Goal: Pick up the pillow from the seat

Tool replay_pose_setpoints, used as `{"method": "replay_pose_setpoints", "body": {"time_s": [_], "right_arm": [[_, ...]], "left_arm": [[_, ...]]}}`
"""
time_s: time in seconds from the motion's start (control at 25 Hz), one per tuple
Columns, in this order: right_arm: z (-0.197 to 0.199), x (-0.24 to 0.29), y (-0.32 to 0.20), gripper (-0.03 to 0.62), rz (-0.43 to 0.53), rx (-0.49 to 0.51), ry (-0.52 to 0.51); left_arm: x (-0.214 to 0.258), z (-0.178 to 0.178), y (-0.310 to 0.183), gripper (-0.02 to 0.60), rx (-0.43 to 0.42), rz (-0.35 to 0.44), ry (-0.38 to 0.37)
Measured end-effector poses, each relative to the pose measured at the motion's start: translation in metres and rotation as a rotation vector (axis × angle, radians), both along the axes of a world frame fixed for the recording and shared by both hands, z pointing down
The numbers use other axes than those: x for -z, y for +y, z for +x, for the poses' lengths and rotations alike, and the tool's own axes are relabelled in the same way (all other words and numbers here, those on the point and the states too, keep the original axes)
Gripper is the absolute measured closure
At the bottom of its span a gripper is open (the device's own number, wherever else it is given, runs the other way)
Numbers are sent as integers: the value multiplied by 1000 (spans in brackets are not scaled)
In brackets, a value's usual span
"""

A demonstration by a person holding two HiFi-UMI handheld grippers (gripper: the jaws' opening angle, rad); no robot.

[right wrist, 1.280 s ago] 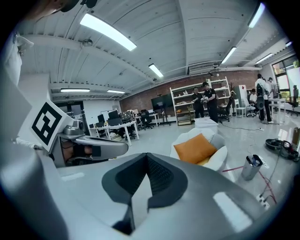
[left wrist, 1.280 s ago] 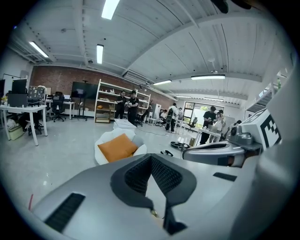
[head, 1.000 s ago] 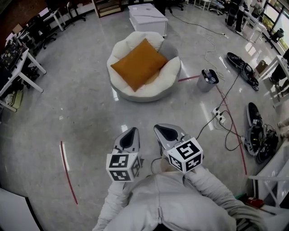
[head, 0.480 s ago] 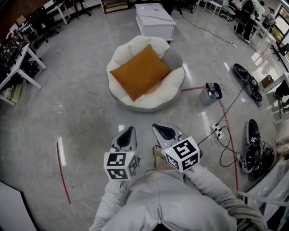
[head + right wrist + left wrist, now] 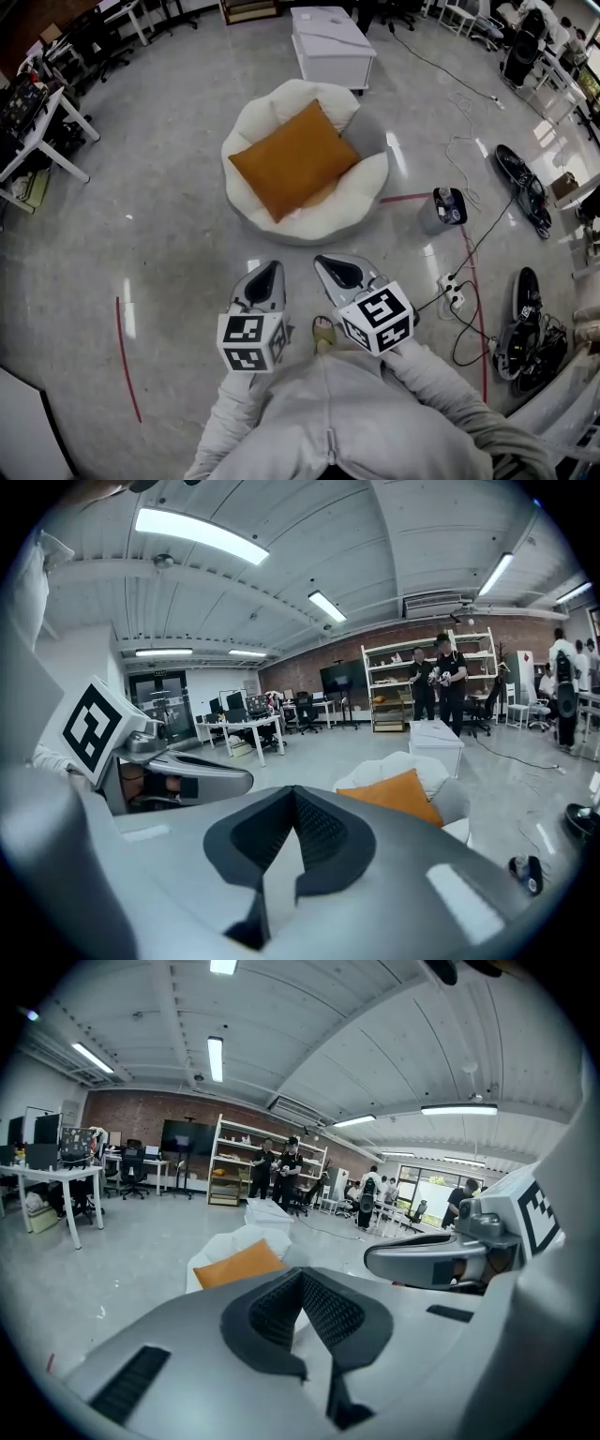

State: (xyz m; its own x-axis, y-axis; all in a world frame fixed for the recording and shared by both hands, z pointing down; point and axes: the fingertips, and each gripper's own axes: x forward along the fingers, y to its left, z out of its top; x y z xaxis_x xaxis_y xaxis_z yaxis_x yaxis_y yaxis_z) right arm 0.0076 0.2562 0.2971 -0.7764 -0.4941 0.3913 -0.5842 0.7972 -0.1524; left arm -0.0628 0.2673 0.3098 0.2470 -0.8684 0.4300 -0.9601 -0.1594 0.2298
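L gripper & R gripper, hard grey shells, jaws closed w/ nothing between, hover over glossy grey floor, open room ahead to the round puffy white seat, where 1 square orange pillow lies.

We stand on a polished grey floor that throws back the ceiling lights, with a red tape line at our left. A small grey bin and a white power strip sit at the right. White desks line the left side, and a white cabinet stands ahead. Farther off we see a brick wall, white shelving, bright windows and tube lights overhead.
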Motion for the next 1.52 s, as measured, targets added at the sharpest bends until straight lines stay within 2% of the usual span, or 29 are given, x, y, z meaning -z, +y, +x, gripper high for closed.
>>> {"method": "replay_pose_setpoints", "body": {"time_s": [0.52,1.0,1.52], "right_arm": [[30,0,-83,594,-2,16,-21],[26,-10,-137,594,-26,-9,-20],[-10,-22,-240,594,-33,-70,10]], "left_arm": [[-8,21,-72,580,49,-17,7],[-12,-4,-120,580,84,-28,8],[-26,-40,-233,580,6,-33,32]]}}
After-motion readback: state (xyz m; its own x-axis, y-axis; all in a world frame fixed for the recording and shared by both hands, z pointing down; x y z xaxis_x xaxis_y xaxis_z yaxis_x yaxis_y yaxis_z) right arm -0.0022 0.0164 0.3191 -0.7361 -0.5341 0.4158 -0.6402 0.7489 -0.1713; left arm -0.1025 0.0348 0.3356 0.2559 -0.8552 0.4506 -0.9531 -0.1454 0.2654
